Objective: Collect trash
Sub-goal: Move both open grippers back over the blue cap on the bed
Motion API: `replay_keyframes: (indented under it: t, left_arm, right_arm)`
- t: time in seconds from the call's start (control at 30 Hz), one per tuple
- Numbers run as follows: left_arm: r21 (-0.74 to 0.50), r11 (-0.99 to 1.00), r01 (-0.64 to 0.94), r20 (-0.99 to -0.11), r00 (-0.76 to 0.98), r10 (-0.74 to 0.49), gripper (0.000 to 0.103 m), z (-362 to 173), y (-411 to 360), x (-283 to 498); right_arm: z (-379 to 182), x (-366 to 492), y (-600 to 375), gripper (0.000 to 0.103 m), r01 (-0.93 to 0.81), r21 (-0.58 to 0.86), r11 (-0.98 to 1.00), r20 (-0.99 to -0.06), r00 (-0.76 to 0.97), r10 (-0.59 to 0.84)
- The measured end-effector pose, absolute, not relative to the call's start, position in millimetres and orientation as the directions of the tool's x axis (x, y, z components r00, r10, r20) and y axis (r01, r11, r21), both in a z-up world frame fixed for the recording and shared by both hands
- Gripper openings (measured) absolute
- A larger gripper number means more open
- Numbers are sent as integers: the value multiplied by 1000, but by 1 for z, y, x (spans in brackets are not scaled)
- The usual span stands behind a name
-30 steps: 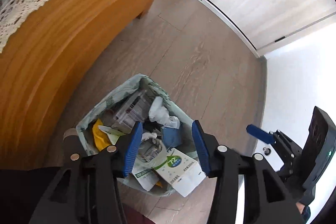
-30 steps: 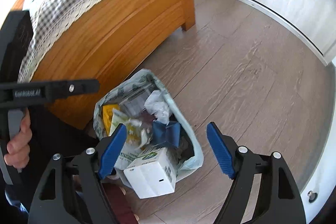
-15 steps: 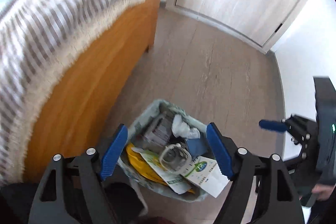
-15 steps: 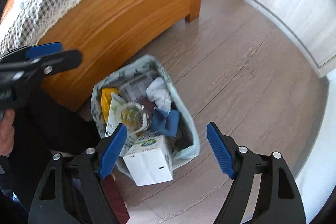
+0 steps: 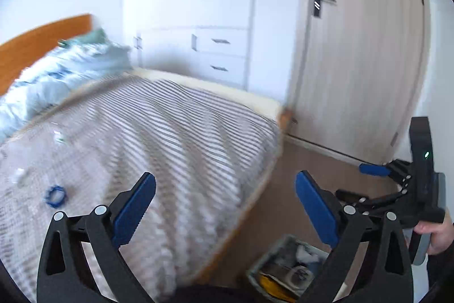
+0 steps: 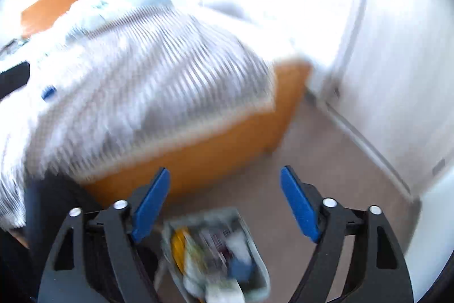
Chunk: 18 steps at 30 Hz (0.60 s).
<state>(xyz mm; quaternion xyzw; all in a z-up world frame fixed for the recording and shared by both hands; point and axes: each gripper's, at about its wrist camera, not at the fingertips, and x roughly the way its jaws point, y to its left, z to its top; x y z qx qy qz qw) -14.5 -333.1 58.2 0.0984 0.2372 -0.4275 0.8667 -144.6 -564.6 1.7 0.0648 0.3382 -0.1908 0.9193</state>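
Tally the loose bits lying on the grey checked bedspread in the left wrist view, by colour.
Blue ring-shaped plastic piece: 1
Pale, clear-looking scraps, blurred: 2
Total: 3

Left wrist view. The left claw [image 5: 225, 200] is opening its blue-padded jaws, with nothing lying between them. A bed [image 5: 176, 127] with a striped cover is serving as landmark. On the cover, toward the bed's near left side, a small blue ring-shaped object [image 5: 55, 196] is lying; its identity is blurred. On the floor beside the bed's foot corner, a trash bin [image 5: 286, 271] is standing, full of mixed waste. Further from the bed, a hand [image 5: 434, 234] is holding the right claw [image 5: 371, 170]. Beyond the bed, a white wardrobe [image 5: 193, 19] and door [image 5: 360, 47] are standing.
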Motion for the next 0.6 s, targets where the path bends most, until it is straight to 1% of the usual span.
replay_keyframes:
  t: [0.03, 0.17, 0.27, 0.37, 0.5, 0.6]
  left_arm:
    - [-21, 634, 773, -489, 545, -681, 95, 62, -319, -5]
    - [40, 749, 661, -479, 671, -566, 95, 70, -253, 38]
    - [35, 826, 563, -482, 733, -479, 95, 70, -204, 72]
    - [21, 875, 484, -483, 771, -415, 95, 66, -159, 102]
    - [32, 915, 402, -486, 806, -337, 95, 48, -104, 134]
    - [-25, 948, 318, -511, 811, -285, 95, 35, -62, 157]
  right_arm:
    - [10, -130, -557, 83, 363, -1, 932, -625, 727, -284]
    - [29, -62, -518, 83, 246, 18, 969, -589, 785, -189]
    - [37, -17, -481, 83, 144, 36, 989, -570, 816, -99]
    - [40, 26, -444, 83, 47, 41, 998, -567, 824, -16]
    - [44, 70, -395, 83, -45, 9, 999, -591, 806, 41]
    - [44, 99, -368, 83, -104, -6, 995, -607, 790, 79]
